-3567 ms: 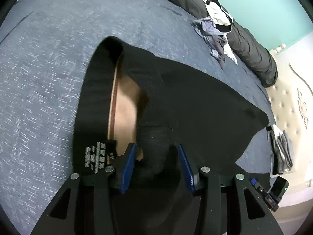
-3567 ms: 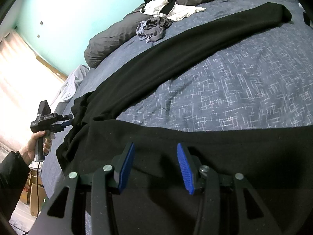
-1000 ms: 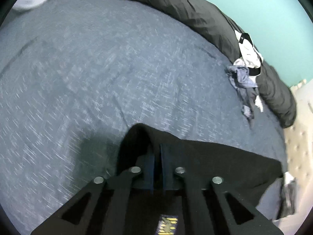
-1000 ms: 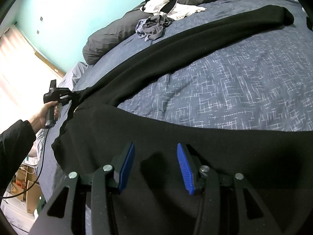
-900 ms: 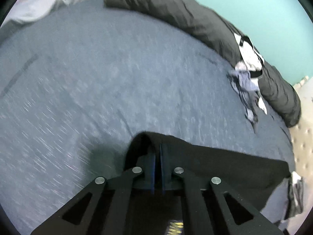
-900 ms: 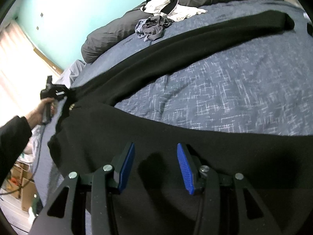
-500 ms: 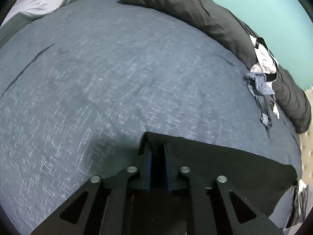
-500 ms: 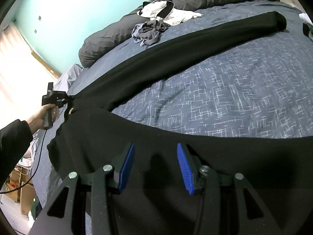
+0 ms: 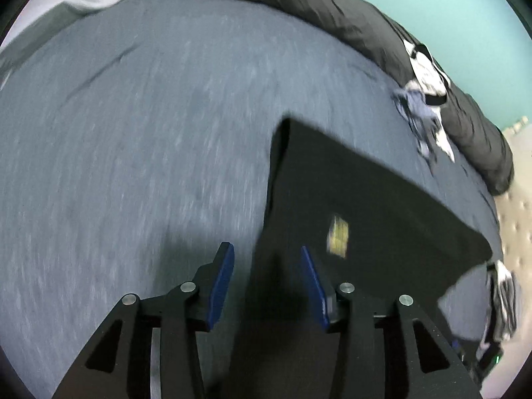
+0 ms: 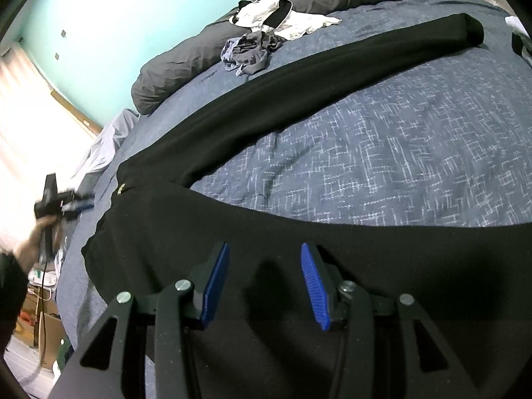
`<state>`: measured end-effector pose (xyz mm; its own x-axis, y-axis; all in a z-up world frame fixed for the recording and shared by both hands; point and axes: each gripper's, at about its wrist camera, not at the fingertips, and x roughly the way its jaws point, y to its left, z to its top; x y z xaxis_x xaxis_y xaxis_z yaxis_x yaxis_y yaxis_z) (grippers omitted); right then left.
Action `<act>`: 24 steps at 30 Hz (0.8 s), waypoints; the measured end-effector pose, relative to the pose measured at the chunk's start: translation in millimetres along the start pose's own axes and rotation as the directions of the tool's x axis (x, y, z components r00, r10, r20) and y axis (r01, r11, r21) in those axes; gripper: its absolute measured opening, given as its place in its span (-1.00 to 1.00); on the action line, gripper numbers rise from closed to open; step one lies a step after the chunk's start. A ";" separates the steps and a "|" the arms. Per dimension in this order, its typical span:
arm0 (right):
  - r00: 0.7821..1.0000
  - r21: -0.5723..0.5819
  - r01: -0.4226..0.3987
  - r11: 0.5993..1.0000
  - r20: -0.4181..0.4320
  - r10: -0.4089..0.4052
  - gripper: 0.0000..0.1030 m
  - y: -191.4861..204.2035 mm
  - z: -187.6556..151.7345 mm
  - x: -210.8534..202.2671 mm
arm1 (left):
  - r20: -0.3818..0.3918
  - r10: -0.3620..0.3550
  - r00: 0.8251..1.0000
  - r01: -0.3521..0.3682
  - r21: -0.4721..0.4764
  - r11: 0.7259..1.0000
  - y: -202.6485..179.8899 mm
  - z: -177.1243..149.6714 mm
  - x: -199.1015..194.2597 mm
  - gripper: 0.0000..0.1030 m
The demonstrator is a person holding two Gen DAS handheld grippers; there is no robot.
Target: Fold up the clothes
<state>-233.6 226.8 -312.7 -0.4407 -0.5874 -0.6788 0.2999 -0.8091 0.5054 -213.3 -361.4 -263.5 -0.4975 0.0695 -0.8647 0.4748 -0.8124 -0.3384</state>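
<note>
Navy bedspread with a pale crosshatch print [image 10: 382, 153] covers the whole bed, largest thing in the room. Long black trousers [image 10: 266, 126] lie spread flat across it, one leg running up to the far right, the other leg passing under the near gripper, waist end toward the bed's left edge. Small yellowish tag [image 9: 338, 234] shows on the black cloth near the waist. Dark grey rolled duvet [image 10: 186, 60] sits along the far edge against the teal wall [image 10: 133, 3]. On and beside it, a white-and-black garment [image 10: 272, 13], crumpled, and just below it a grey-blue bunched garment [image 10: 247, 53]. Pale curtain [image 10: 30, 139] glows at the left.

Right gripper [image 10: 264, 281], blue pads, jaws parted about halfway, hangs over the near trouser leg; pads clear of the cloth, nothing pinched. Left gripper [image 9: 266, 282], same blue pads, jaws have just been opening, now about halfway apart; trouser edge lies between and below them, pads not pressing on it, nothing gripped. Left-wrist view is blurred. From the right view the left gripper sits off the bed's left edge near the waist, held in a hand [image 10: 40, 237] with a dark sleeve [image 10: 10, 282].
</note>
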 end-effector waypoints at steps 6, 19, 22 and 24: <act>1.000 0.024 -0.024 0.999 0.012 0.023 -0.11 -1.9 1.5 -5.5 | -0.037 -0.019 0.999 0.016 -0.075 0.997 25.8 -62.3 -11.0 -0.08; 0.999 0.052 -0.044 0.998 0.035 0.042 -0.11 -3.1 4.2 -12.6 | 0.025 -0.140 0.990 0.142 -0.233 0.962 44.8 -134.9 -36.9 0.22; 0.998 0.050 -0.048 0.998 0.033 0.046 -0.11 -2.2 3.7 -12.3 | 0.021 -0.159 0.987 0.158 -0.267 0.951 47.9 -134.8 -23.5 0.23; 0.998 0.045 -0.048 0.998 0.030 0.047 -0.11 -1.1 3.4 -11.9 | 0.024 -0.172 0.985 0.172 -0.267 0.948 45.8 -132.1 -15.0 0.22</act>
<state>-231.5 234.8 -303.4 -0.4516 -0.6237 -0.6380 0.2828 -0.7783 0.5607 -88.2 -323.2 -315.1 -0.5894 0.1941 -0.7842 0.5585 -0.6034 -0.5692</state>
